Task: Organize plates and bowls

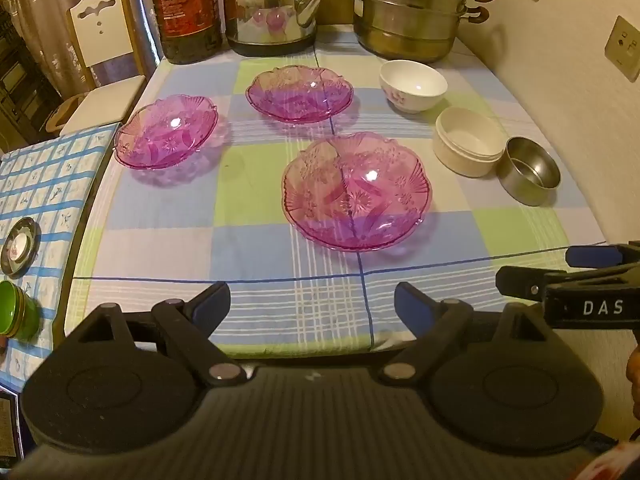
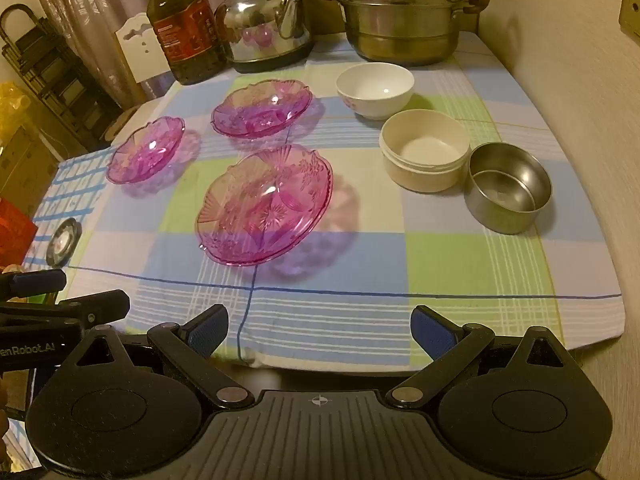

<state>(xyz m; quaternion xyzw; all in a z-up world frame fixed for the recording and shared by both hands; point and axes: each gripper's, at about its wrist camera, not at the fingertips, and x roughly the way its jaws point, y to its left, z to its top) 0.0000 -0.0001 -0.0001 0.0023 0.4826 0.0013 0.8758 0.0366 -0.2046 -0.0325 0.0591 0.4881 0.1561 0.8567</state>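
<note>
Three pink glass plates lie apart on the checked tablecloth: a near one (image 1: 356,190) (image 2: 266,204), a left one (image 1: 166,132) (image 2: 146,150) and a far one (image 1: 300,94) (image 2: 262,108). On the right stand a white flowered bowl (image 1: 412,86) (image 2: 375,90), a cream round bowl (image 1: 468,142) (image 2: 424,156) and a steel bowl (image 1: 530,170) (image 2: 508,188). My left gripper (image 1: 312,308) is open and empty above the table's near edge. My right gripper (image 2: 320,330) is open and empty, also at the near edge; it also shows in the left wrist view (image 1: 532,272).
At the back stand an oil bottle (image 1: 186,10) (image 2: 186,24), a steel kettle (image 1: 272,12) (image 2: 266,26) and a stacked steamer pot (image 1: 408,12) (image 2: 404,16). A wall (image 1: 580,100) runs along the right. A side table on the left holds a small dish (image 1: 18,244) and a green cup (image 1: 16,314).
</note>
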